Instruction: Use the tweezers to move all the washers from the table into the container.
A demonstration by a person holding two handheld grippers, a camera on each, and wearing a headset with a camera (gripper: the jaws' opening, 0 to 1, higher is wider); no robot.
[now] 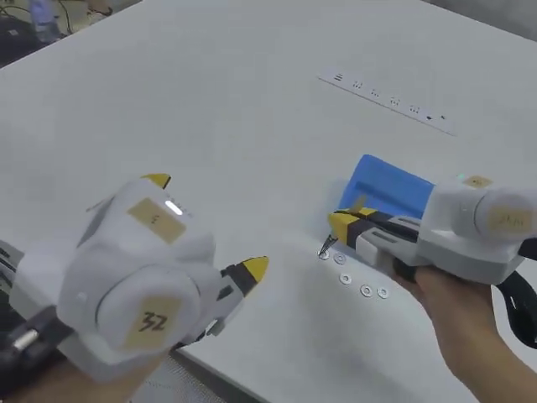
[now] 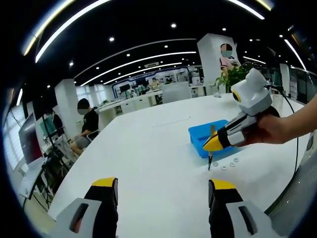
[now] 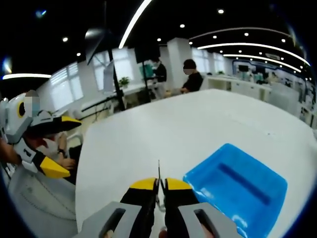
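1. Two hand-held grippers, one per hand, are over a white table.
2. Left gripper: at the near left, above the table's near edge. Its yellow-tipped jaws stand wide apart with nothing between them.
3. Right gripper: at the right, held by a hand and angled down and left. Its jaws are drawn close together, clamped on the tweezers.
4. Tweezers: thin and metal, projecting from between the right gripper's jaws with the tips pointing down at the table. The tips are right by the leftmost washer; whether they touch it cannot be told.
5. Washers: about five small metal rings lying flat on the table. They form a loose row from the tweezers' tip towards the right, on the near side of the container and just beside it.
6. Container: a blue, shallow, rectangular tray on the table, right of centre, partly covered by the right gripper.
7. Strip: narrow, pale, with small dark markings, lying on the table at the far right, well apart from the container.
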